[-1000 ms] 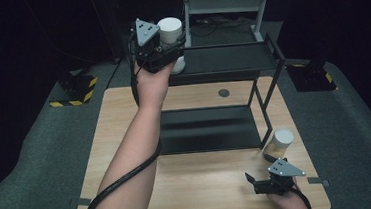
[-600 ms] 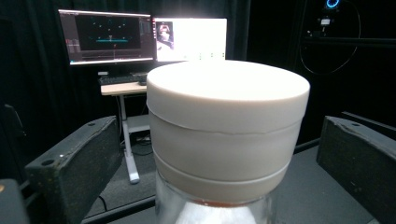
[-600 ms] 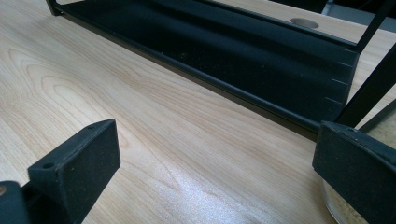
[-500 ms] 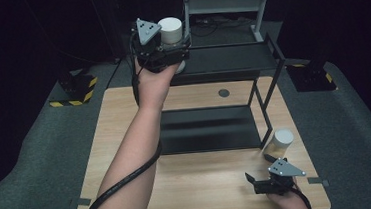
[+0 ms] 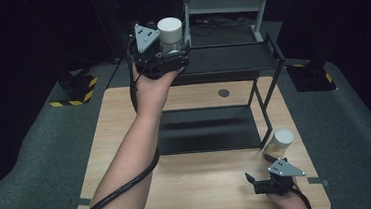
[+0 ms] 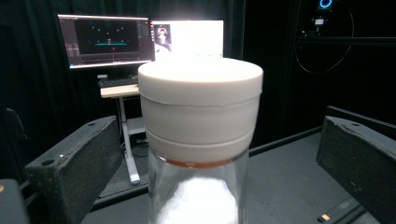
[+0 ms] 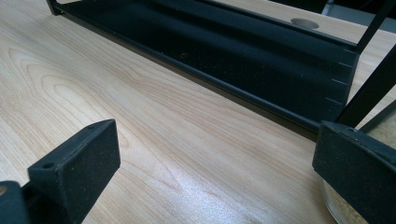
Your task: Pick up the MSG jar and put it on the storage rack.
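A glass jar with a white lid [image 5: 170,33] [image 6: 201,107] and white powder inside stands on the left end of the black rack's top shelf [image 5: 230,61]. My left gripper [image 5: 173,49] is around it; its jaws have just been opening and now stand open, with a gap on each side of the jar between them. My right gripper [image 5: 266,172] [image 7: 210,158] is open low over the wooden table [image 5: 205,183] near its front right corner, nothing between its jaws. A second white-lidded jar [image 5: 279,144] [image 7: 345,207] stands just beyond its right jaw.
The rack's lower shelf [image 5: 205,128] [image 7: 243,51] lies on the table ahead of the right gripper, with thin black posts [image 5: 268,103] at its right end. A round cable hole [image 5: 223,93] sits behind it. Monitors [image 6: 109,39] glow beyond the table.
The left gripper's jaws have come off the jar on the top shelf, which stays standing. The right hand has not moved.
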A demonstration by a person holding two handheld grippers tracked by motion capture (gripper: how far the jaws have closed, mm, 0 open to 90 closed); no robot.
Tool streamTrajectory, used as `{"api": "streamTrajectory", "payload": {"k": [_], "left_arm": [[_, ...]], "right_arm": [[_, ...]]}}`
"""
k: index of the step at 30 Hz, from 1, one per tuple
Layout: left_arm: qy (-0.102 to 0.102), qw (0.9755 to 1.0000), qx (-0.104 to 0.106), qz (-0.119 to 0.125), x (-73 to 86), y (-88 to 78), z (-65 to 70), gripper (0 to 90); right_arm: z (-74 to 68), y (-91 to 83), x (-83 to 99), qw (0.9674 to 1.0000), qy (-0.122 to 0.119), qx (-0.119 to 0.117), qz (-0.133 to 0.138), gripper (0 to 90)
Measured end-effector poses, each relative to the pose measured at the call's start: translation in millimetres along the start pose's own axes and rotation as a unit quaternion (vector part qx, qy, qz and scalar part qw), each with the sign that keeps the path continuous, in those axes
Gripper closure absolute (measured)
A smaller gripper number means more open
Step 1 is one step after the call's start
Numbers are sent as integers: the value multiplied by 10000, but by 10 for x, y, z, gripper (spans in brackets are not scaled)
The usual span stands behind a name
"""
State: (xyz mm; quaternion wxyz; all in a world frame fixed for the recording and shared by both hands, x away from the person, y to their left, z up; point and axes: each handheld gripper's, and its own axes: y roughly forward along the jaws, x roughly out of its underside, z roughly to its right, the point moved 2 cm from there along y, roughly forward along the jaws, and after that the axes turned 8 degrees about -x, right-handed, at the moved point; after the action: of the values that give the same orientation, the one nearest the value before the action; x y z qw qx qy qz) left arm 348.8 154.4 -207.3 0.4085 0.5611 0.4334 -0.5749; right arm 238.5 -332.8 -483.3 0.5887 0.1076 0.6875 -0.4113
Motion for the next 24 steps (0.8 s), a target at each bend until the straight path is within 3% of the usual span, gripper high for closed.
{"api": "streamTrajectory", "payload": {"k": [24], "left_arm": [[86,9999,72,83,260,-530,-84,4]], "right_arm": [[-18,5,-3,10000,-48,26,-17,0]]}}
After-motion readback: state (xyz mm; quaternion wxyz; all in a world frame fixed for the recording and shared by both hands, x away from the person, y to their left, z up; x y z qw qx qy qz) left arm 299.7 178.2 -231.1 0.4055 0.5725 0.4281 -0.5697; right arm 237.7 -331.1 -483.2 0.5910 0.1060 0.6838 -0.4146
